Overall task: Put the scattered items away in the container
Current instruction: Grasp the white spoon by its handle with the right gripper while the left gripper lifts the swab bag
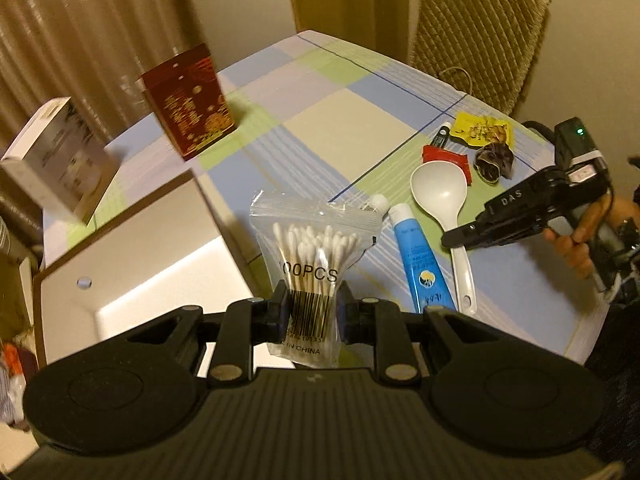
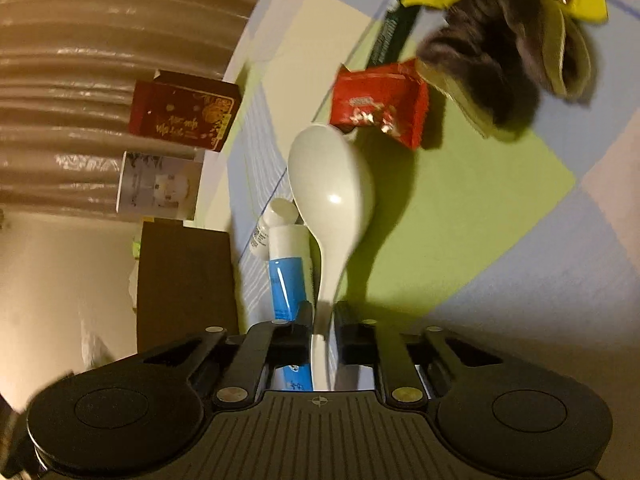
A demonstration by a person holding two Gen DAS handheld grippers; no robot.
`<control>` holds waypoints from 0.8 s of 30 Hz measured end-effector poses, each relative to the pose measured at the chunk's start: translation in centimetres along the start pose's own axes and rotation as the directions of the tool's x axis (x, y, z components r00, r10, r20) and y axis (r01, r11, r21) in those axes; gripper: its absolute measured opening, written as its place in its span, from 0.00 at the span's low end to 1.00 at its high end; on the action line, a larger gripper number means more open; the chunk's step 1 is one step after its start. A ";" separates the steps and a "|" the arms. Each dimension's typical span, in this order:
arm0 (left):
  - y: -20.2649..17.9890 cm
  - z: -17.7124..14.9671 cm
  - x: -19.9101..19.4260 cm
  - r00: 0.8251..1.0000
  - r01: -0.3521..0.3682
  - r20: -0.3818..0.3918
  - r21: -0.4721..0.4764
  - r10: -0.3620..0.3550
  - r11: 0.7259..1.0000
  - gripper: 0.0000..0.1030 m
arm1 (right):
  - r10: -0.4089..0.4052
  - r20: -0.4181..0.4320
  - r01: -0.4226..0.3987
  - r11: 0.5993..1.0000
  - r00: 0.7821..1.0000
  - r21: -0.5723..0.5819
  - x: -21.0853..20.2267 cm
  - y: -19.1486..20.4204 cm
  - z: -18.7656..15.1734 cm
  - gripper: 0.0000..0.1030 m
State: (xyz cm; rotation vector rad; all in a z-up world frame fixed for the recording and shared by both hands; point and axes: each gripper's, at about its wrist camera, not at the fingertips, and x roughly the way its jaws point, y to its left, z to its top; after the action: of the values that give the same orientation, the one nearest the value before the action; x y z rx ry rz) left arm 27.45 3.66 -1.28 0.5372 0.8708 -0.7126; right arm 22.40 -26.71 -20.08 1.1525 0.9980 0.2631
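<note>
The box (image 1: 132, 248) looks empty; left gripper (image 1: 311, 312) clamps the swabs (image 1: 314, 256), right gripper (image 2: 322, 332) pinches the spoon (image 2: 332, 184); snacks (image 1: 482, 128) remain.

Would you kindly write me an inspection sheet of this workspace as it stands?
Surface: table under a checked cloth.
Job's things: bag of cotton swabs held above the cloth; white spoon; blue tube beside the spoon; red sachet; yellow packet; dark scrunchie; dark tube; open white container at the table's edge.
Clutter: red box and grey box, both upright.
Grippers: left tool shut on the swab bag; right tool around the spoon's handle.
Cables: nothing seen.
Surroundings: curtain, cushioned chair.
</note>
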 end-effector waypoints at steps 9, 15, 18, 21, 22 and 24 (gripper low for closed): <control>1.2 -2.9 -2.6 0.999 -0.030 0.015 -0.086 0.031 0.996 0.18 | 0.083 0.043 -0.081 0.996 0.996 -0.044 -2.1 2.7 -0.8 0.06; 2.3 -4.6 -3.9 0.997 -0.066 0.020 -0.117 0.068 0.991 0.18 | 0.132 0.056 -0.128 0.990 0.990 -0.066 -3.2 5.3 -1.8 0.07; 2.9 -5.2 -4.3 0.996 -0.083 0.020 -0.128 0.086 0.988 0.18 | 0.147 0.049 -0.143 0.986 0.988 -0.086 -3.2 6.7 -2.4 0.07; 3.4 -5.9 -4.9 0.994 -0.097 0.028 -0.134 0.102 0.986 0.18 | 0.173 0.039 -0.168 0.980 0.984 -0.108 -3.1 8.2 -3.1 0.06; 3.6 -6.1 -5.1 0.994 -0.100 0.030 -0.135 0.105 0.986 0.18 | 0.180 0.036 -0.175 0.978 0.983 -0.112 -2.9 8.6 -3.3 0.07; 3.9 -6.6 -5.5 0.993 -0.104 0.035 -0.140 0.110 0.985 0.18 | 0.198 0.028 -0.193 0.974 0.980 -0.118 -2.7 9.4 -3.7 0.07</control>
State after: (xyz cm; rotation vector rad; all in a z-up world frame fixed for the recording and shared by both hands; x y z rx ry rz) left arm 24.68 12.58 0.19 0.4402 0.8384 -0.5589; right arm 20.85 -22.04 -10.90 1.1478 0.8243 0.4475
